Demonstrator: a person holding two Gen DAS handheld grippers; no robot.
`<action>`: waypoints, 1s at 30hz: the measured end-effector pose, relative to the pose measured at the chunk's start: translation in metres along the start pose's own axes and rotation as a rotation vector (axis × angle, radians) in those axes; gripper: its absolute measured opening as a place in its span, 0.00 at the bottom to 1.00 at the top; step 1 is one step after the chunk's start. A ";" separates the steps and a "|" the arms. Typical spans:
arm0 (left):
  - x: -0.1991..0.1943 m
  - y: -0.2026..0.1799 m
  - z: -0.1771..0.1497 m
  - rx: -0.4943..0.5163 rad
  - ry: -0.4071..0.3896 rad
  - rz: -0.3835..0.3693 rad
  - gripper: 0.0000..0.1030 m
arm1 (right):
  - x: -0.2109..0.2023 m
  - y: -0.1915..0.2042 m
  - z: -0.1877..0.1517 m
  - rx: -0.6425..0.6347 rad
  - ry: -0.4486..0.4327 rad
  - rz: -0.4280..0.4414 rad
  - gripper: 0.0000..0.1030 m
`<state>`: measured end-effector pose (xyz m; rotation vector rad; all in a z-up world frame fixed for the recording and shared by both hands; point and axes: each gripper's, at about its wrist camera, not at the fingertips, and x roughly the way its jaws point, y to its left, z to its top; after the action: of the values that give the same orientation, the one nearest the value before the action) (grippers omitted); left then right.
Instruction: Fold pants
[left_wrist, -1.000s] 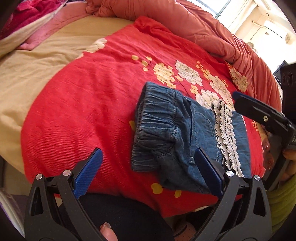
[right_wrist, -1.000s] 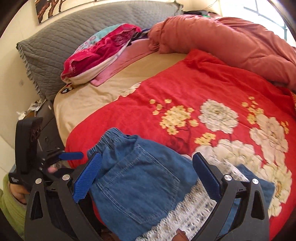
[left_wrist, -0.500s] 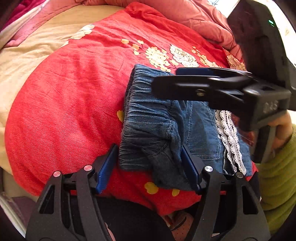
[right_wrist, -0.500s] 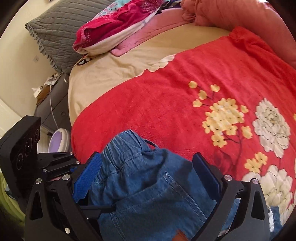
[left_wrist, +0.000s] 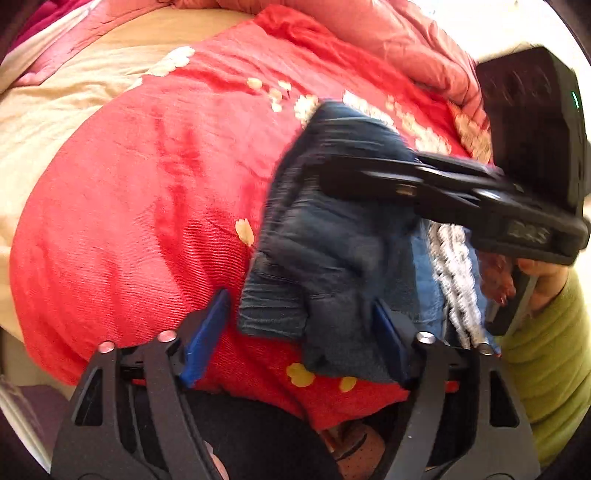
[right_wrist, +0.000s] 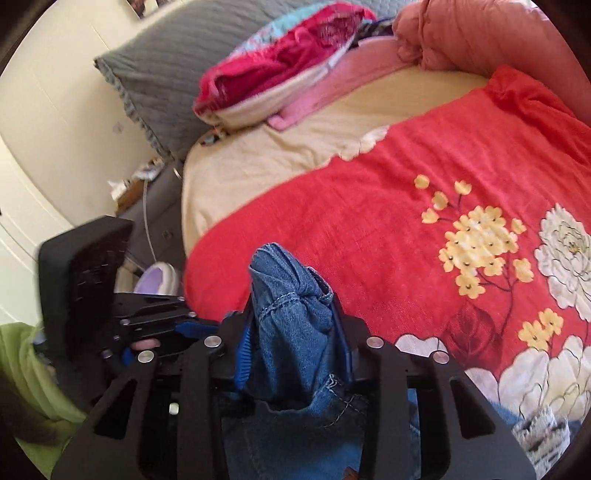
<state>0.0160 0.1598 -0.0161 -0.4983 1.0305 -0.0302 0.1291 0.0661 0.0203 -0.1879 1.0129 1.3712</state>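
Presently the left gripper (left_wrist: 299, 332) stands with jaws parted astride the near waistband edge of the blue denim pants with white lace trim (left_wrist: 332, 236), its blue pads not pressed together. Those pants lie folded on the red floral blanket (left_wrist: 147, 184) covering the bed, near its front edge. To the right, the right gripper (right_wrist: 293, 343) is clamped on a bunched fold of waistband denim, lifted clear of the blanket. Motion blur obscures finer detail in the left wrist view.
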 end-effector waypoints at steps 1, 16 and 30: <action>-0.001 0.001 -0.001 -0.017 -0.007 -0.019 0.75 | -0.008 0.000 -0.002 0.005 -0.023 0.009 0.33; -0.008 -0.103 -0.009 0.057 -0.095 -0.254 0.56 | -0.115 -0.014 -0.041 0.034 -0.254 0.006 0.33; 0.023 -0.155 -0.024 0.147 -0.068 -0.257 0.56 | -0.173 -0.060 -0.110 0.168 -0.383 -0.031 0.63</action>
<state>0.0400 0.0074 0.0192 -0.4911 0.8854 -0.3135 0.1505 -0.1443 0.0482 0.1787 0.7929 1.2274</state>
